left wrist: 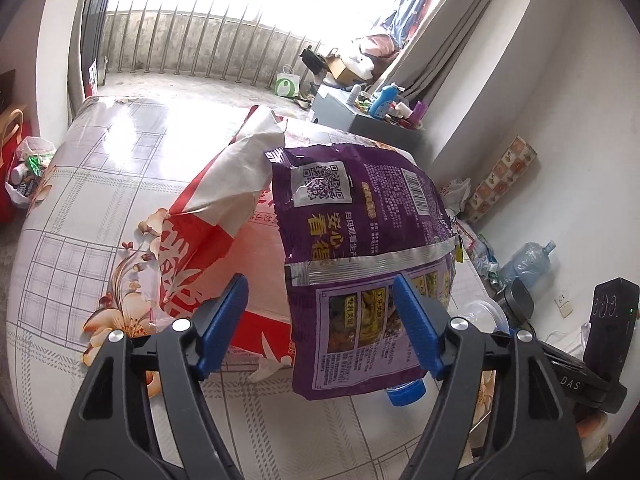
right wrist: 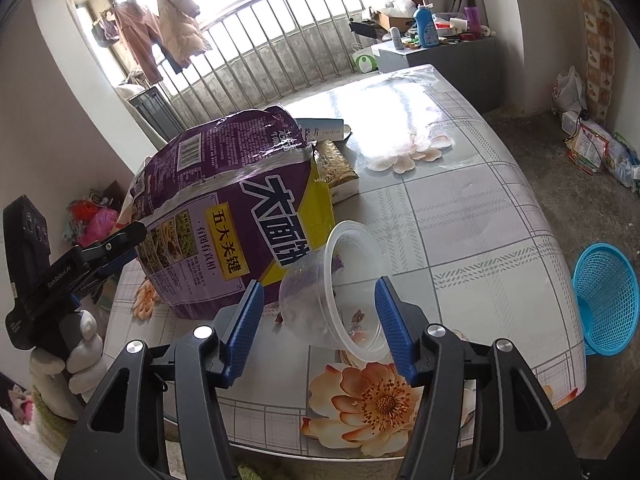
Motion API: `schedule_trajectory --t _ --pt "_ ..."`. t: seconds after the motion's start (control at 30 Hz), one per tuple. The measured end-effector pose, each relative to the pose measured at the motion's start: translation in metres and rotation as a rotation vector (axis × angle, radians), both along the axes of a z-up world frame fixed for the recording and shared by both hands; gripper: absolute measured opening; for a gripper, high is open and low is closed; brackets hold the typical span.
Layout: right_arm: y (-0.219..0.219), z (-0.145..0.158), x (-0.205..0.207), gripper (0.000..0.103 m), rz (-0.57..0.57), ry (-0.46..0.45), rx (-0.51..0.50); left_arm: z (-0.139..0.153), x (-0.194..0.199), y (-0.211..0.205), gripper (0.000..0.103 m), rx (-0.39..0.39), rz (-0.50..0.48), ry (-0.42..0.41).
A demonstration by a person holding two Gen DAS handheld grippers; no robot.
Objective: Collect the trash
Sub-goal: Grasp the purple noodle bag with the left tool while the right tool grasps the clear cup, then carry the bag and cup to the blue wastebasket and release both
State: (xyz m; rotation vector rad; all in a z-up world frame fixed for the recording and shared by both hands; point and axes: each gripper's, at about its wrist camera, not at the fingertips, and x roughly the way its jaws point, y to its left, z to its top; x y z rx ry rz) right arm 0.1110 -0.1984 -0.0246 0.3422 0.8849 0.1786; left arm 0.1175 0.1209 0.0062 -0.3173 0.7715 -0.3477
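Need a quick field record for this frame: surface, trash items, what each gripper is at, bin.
surface: table with floral cloth
trash: purple food bag; clear plastic cup, on its side
left gripper: open, around the purple food bag's lower edge
right gripper: open, fingers either side of the clear plastic cup
bin: blue mesh basket, past the table edge

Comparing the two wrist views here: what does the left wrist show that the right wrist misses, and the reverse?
Left wrist only: a red-and-white bag behind the purple bag and a blue bottle cap under it. Right wrist only: a blue mesh basket on the floor and the gloved hand holding the left gripper. Both: the purple bag, the clear plastic cup and the flowered tablecloth.
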Motion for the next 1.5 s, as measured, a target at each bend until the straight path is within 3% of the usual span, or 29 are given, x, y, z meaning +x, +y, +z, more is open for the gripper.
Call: schedule_trajectory --t 0.1,0.2,0.4,0.7,0.9,1.13,1.5 --pt "0.000 -0.006 0.006 0.043 0.018 0.032 0.022 -0.012 0.013 0.007 0.070 -0.087 -0.011 0.054" --pt "-0.001 -0.011 0.009 0.030 0.030 0.056 0.076 -0.018 0.013 0.008 0.070 -0.148 -0.057 0.047" --pt "0.001 -0.014 0.008 0.008 0.050 0.070 0.108 -0.017 0.002 0.006 0.051 -0.274 -0.167 -0.005" --pt "0.000 -0.001 -0.005 0.007 0.053 0.007 0.114 -0.005 -0.020 -0.004 0.011 -0.323 -0.209 -0.047" --pt "-0.016 0.024 -0.031 0.006 0.000 -0.086 0.115 0.032 -0.036 -0.024 0.008 -0.331 -0.292 -0.163" --pt "-0.063 0.052 -0.067 0.006 -0.136 -0.190 0.121 0.084 -0.049 -0.066 0.007 -0.315 -0.426 -0.289" --pt "-0.141 0.078 -0.115 0.006 -0.353 -0.338 0.182 0.144 -0.052 -0.192 0.007 -0.255 -0.688 -0.371"
